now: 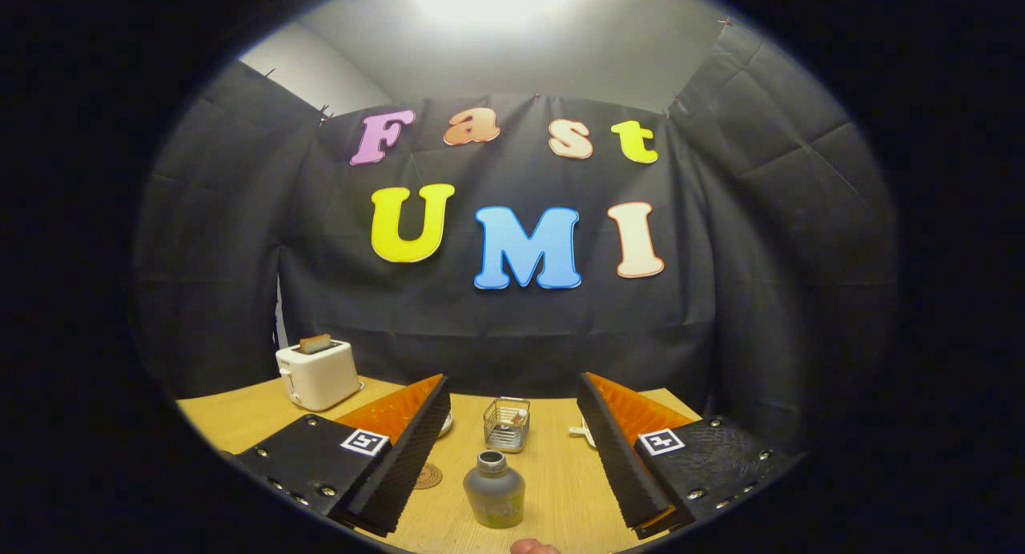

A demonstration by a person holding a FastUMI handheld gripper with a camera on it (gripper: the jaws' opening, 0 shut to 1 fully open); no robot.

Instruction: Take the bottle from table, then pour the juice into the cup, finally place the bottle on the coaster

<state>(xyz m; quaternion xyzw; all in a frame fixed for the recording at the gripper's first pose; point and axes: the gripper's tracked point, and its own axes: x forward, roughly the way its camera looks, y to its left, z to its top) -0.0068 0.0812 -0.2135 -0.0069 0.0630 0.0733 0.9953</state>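
The scene is viewed from the gripper (pixel 512 434), low over the counter (pixel 560 466), facing the booth's back wall.

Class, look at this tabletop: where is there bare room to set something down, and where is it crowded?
Bare wood lies on the table in front of the toaster, and between the bottle and the wire basket. It is crowded around the bottle, standing between the open tongs, with the coaster close beside it.
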